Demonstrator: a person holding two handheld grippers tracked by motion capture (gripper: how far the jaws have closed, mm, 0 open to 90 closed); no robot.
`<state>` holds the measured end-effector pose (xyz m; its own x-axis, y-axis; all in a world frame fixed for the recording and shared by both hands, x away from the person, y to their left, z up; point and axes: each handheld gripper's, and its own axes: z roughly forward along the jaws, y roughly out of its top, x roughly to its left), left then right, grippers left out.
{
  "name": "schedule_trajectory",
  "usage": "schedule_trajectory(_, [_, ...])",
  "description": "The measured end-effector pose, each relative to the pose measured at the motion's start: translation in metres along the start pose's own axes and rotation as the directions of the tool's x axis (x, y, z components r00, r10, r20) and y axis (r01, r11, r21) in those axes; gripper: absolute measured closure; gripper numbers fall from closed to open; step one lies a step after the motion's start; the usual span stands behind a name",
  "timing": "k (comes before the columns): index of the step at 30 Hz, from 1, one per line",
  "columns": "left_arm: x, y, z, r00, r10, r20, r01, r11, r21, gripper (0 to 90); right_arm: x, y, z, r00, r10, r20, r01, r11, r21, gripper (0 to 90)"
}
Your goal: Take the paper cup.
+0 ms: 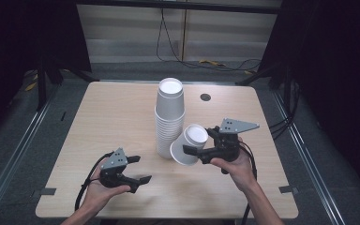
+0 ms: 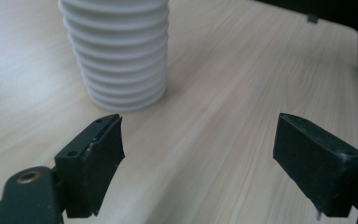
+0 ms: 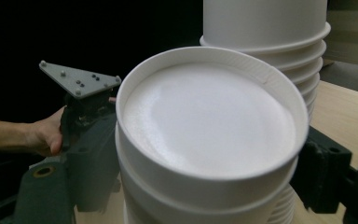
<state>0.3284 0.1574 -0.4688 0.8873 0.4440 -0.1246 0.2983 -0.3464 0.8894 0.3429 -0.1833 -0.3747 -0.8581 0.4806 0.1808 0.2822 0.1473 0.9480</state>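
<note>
On the table (image 1: 112, 108) we are seeing one tall cup stack (image 1: 169, 117). Beside it, our right gripper (image 1: 198, 152) is clamping two nested cups (image 1: 190, 144), tilted against the stack. Our left gripper (image 1: 138, 169) is hovering released, nothing between its jaws, stack directly ahead.

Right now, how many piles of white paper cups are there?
2. The tall stack of upside-down white paper cups stands mid-table. A short nested bunch of white paper cups, tilted, sits between the right gripper's fingers. Cups inside each can't be counted.

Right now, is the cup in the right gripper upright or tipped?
Tipped: the cup leans against the stack, clamped between the right gripper jaws.
</note>
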Motion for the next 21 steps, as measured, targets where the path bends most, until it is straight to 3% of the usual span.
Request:
schedule_trajectory(5, [0.0,0.011,0.012,0.9993,0.035,0.013,-0.036,0.9993,0.009,16.0,-0.002,-0.006,0.006,0.9994,0.032,-0.012,-0.032,0.999,-0.004,20.7])
schedule_trajectory(10, [-0.005,0.014,0.017,0.9971,0.018,0.073,-0.017,0.9998,-0.013,19.7,-0.002,-0.013,0.015,0.999,0.041,-0.02,-0.04,0.999,0.024,20.8])
schedule_trajectory(14, [-0.013,0.015,0.017,0.9948,0.052,0.087,-0.048,0.9979,-0.044,18.8,-0.001,-0.02,0.022,0.9984,0.047,-0.031,-0.045,0.998,0.048,20.8])
schedule_trajectory(18, [-0.019,0.017,0.022,0.9931,0.048,0.107,-0.042,0.9976,-0.056,18.7,0.003,-0.025,0.031,0.9966,0.056,-0.061,-0.052,0.996,0.068,20.9])
schedule_trajectory(21, [-0.018,0.015,0.02,0.9945,0.008,0.105,-0.001,0.9978,-0.067,18.2,0.005,-0.029,0.035,0.9949,0.059,-0.082,-0.052,0.995,0.086,20.9])
